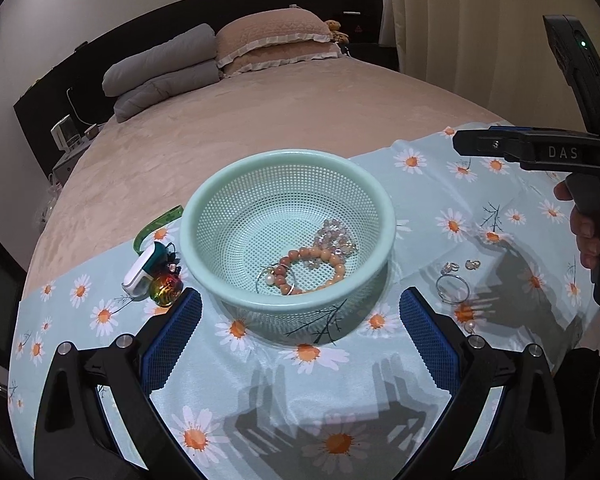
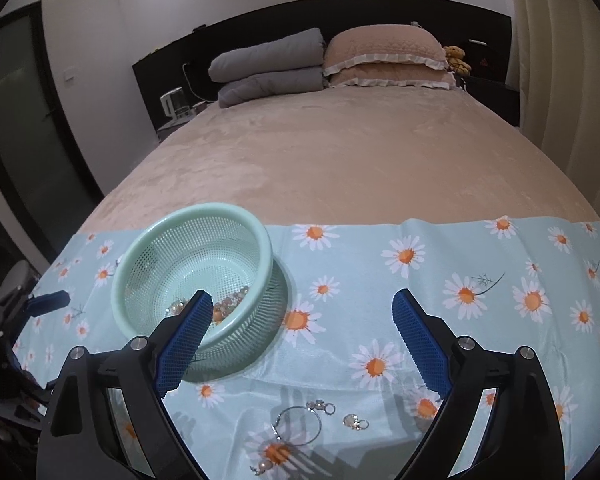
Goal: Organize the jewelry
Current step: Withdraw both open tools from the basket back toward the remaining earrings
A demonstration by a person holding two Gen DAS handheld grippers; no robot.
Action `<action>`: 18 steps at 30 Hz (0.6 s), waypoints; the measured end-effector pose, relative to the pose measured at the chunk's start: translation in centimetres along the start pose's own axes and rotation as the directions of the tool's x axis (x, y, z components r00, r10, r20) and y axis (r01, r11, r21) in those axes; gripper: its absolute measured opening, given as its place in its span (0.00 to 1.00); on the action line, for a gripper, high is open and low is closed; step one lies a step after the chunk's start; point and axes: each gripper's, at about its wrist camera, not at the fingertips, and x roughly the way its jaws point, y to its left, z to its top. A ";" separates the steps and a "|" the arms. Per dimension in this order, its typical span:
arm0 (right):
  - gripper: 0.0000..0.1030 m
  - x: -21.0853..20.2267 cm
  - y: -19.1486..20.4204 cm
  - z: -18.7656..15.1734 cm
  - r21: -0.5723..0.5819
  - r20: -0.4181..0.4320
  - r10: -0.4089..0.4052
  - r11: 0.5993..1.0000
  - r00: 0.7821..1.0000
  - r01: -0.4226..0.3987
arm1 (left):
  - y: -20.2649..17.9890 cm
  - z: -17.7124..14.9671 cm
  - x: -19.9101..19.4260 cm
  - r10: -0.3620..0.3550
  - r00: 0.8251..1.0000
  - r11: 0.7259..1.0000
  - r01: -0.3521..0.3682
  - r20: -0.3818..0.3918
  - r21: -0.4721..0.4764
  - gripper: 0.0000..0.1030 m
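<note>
A mint mesh basket [image 1: 204, 200] stands on the daisy cloth [image 1: 300, 392]. In it lie an orange bead bracelet [image 1: 324, 266], a pale crystal bracelet [image 1: 336, 234] and a hoop earring with a pearl [image 1: 274, 280]. My left gripper [image 1: 300, 298] is open just in front of the basket, with nothing between its pads. To the right on the cloth lie a thin hoop earring [image 2: 300, 424], two small sparkly earrings [image 2: 320, 406] [image 2: 356, 422] and a pearl drop [image 2: 266, 468]. My right gripper [image 2: 302, 300] hangs open and empty above and beyond them, with the basket [image 2: 192, 216] to its left.
Left of the basket sit a white and teal case [image 1: 142, 272], an iridescent ball [image 1: 165, 290] and a green tape measure [image 1: 156, 224]. A person's hand [image 1: 584, 232] holds the right gripper's handle. The beige bed with pillows [image 2: 384, 60] stretches beyond the cloth.
</note>
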 end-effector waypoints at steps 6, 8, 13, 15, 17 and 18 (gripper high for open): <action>0.85 -1.0 -1.1 -1.1 -0.010 0.000 -0.010 1.000 1.000 0.010 | -4.1 0.2 0.2 -0.008 1.000 0.996 0.010 -0.018 0.087 0.94; 0.85 -1.2 -1.5 -1.5 -0.023 -0.005 -0.017 1.000 1.000 0.017 | -5.8 0.2 0.6 -0.025 0.999 0.992 0.029 -0.031 0.124 0.94; 0.84 -1.4 -2.6 -2.9 -0.065 -0.025 -0.043 0.997 0.999 0.041 | -9.4 -0.1 1.7 -0.059 0.996 0.981 0.069 -0.059 0.181 0.94; 0.84 -1.3 -3.1 -3.4 -0.076 -0.034 -0.050 0.996 0.998 0.047 | -10.3 -0.4 2.3 -0.082 0.993 0.979 0.096 -0.080 0.180 0.94; 0.84 -1.1 -3.7 -4.1 -0.080 -0.047 -0.047 0.996 0.998 0.043 | -11.0 -0.8 3.0 -0.098 0.990 0.975 0.116 -0.101 0.187 0.94; 0.84 -0.9 -3.9 -4.4 -0.081 -0.055 -0.047 0.996 0.997 0.042 | -11.6 -1.1 3.5 -0.100 0.988 0.973 0.122 -0.117 0.198 0.94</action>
